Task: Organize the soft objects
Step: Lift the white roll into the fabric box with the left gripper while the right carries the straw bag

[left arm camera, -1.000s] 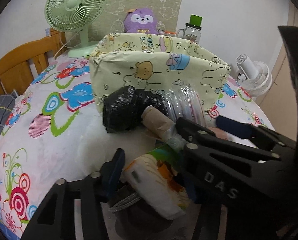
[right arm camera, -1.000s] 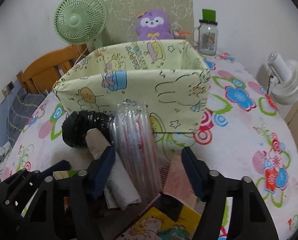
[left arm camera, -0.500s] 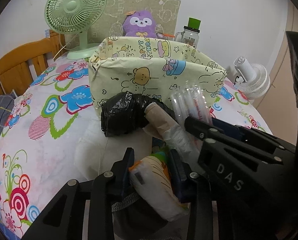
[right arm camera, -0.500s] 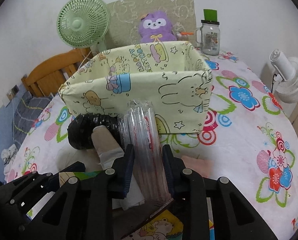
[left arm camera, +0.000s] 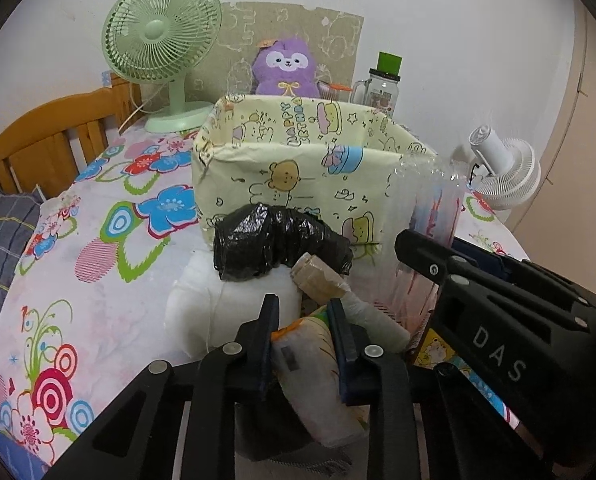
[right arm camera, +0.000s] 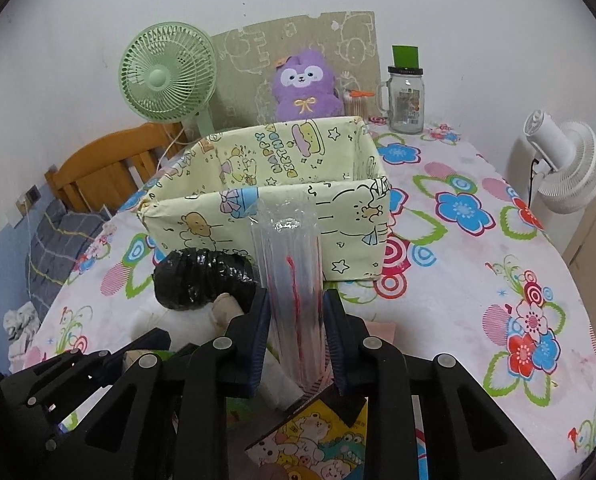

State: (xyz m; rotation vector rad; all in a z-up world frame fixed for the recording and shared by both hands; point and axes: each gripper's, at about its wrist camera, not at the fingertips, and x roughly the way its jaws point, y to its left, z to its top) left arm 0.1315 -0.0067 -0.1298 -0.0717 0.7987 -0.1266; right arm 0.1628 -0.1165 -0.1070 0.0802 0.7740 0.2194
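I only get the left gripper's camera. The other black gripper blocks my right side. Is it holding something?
Observer: Yes, the right gripper is shut on a clear plastic sleeve with red marks inside.
Operator: Is that sleeve standing or lying?
Observer: It stands upright, its top level with the front wall of the yellow cartoon-print box.
Operator: What lies under that gripper?
Observer: A cartoon-animal printed packet lies beneath it.
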